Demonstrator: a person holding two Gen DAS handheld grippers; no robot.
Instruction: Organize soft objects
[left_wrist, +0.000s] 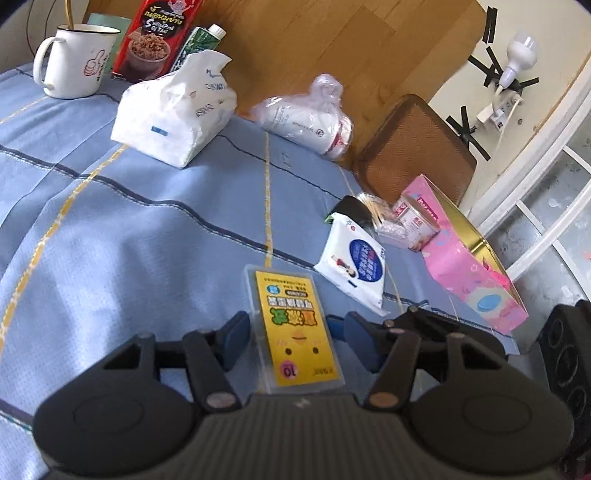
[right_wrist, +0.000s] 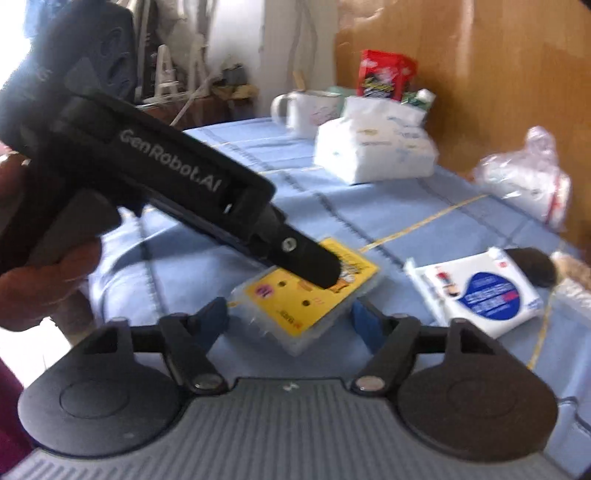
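A yellow tissue pack (left_wrist: 291, 325) (right_wrist: 306, 295) lies flat on the blue tablecloth (left_wrist: 129, 240). My left gripper (left_wrist: 295, 332) straddles it. The left pad touches the wrapper's edge and a thin gap shows at the right pad. In the right wrist view one left gripper finger (right_wrist: 325, 277) crosses over the pack's top. My right gripper (right_wrist: 290, 317) is open around the pack's near corner, with both pads a little apart from it. A white wipes pack (left_wrist: 354, 266) (right_wrist: 480, 291) lies just to the right. A large white tissue pack (left_wrist: 173, 110) (right_wrist: 373, 147) stands further back.
A clear bag with white rolls (left_wrist: 306, 118) lies by the wooden wall. A mug (left_wrist: 74, 59) and a red snack box (left_wrist: 151, 40) stand at the back. A pink box (left_wrist: 469, 266), a small jar (left_wrist: 413, 221) and a chair (left_wrist: 413, 147) line the right edge. A hand (right_wrist: 37, 288) holds the left gripper.
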